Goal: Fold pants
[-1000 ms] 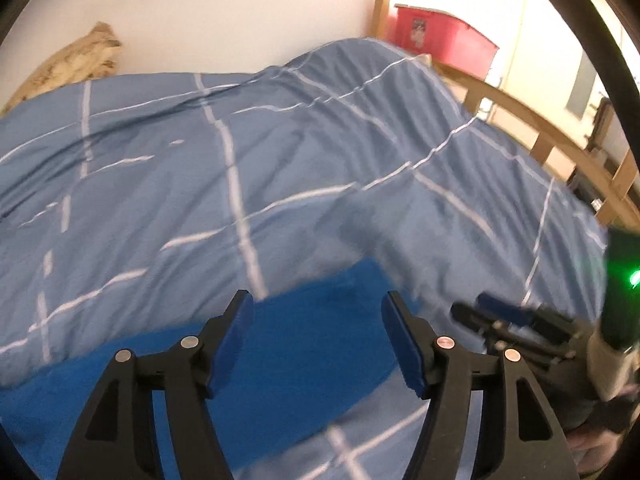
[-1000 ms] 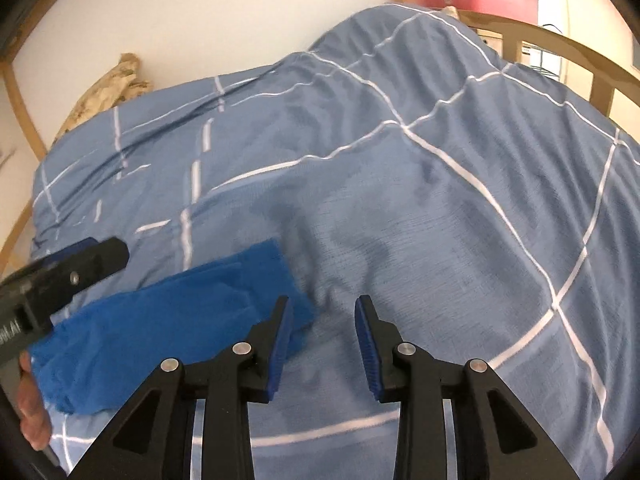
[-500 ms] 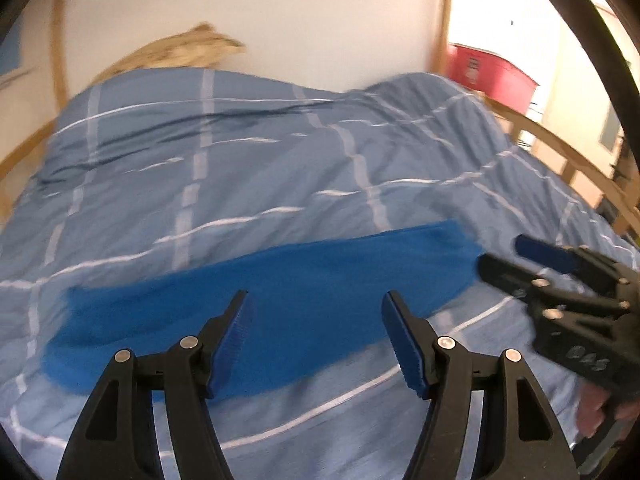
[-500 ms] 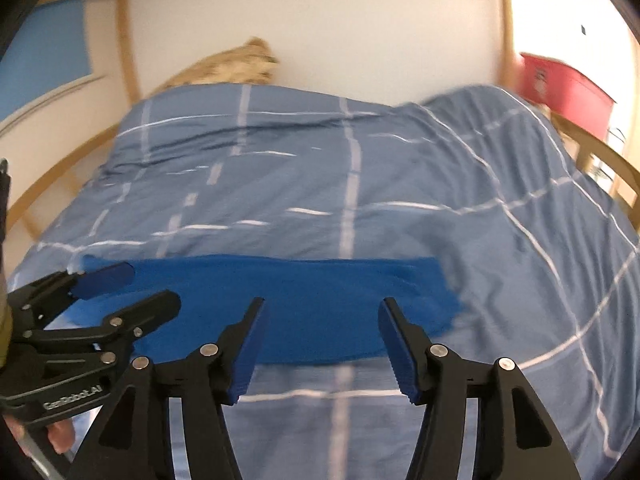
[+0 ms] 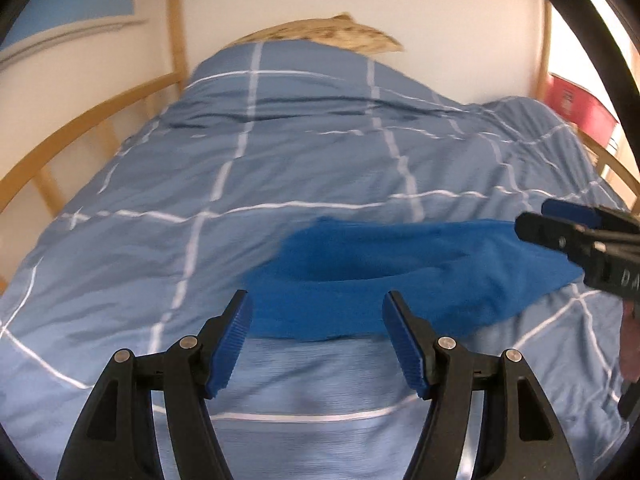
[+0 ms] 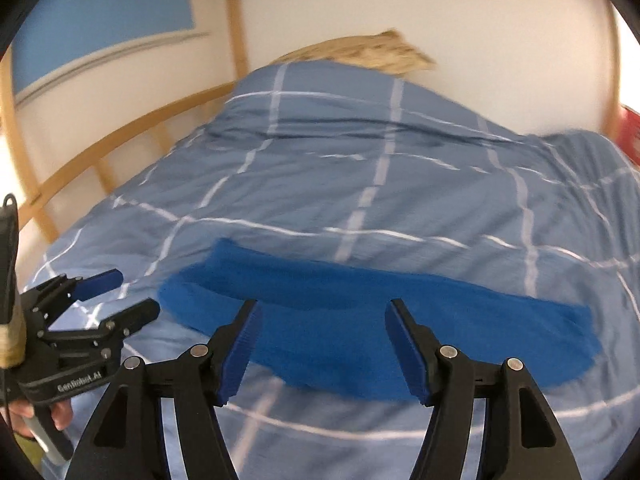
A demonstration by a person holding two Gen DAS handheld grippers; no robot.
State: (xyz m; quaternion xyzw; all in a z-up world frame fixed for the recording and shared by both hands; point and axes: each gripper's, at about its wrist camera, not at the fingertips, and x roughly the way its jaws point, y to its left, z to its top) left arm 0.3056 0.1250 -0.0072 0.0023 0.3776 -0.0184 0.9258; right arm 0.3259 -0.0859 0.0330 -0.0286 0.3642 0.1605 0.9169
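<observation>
Bright blue pants (image 5: pixel 400 264) lie as a long, flat strip across the duvet, seen too in the right wrist view (image 6: pixel 360 312). My left gripper (image 5: pixel 316 304) hovers open above the strip's near edge, close to its left end, with nothing between its pads. My right gripper (image 6: pixel 323 308) hangs over the middle of the strip; its jaws are opening and grip nothing. Each gripper shows in the other's view: the right gripper (image 5: pixel 534 218) over the strip's right part, the left gripper (image 6: pixel 134 292) beyond its left end, held by a hand.
A blue duvet with white check lines (image 5: pixel 320 160) covers the bed. A wooden rail (image 5: pixel 80 128) runs along the left side. A tan pillow (image 5: pixel 328 36) lies at the far end against the white wall. A red bin (image 5: pixel 580 108) stands at the right.
Both grippers have swept left along the pants, so the strip's left end and the left bed rail now show. The right gripper's jaws stand wider. The pants lie still.
</observation>
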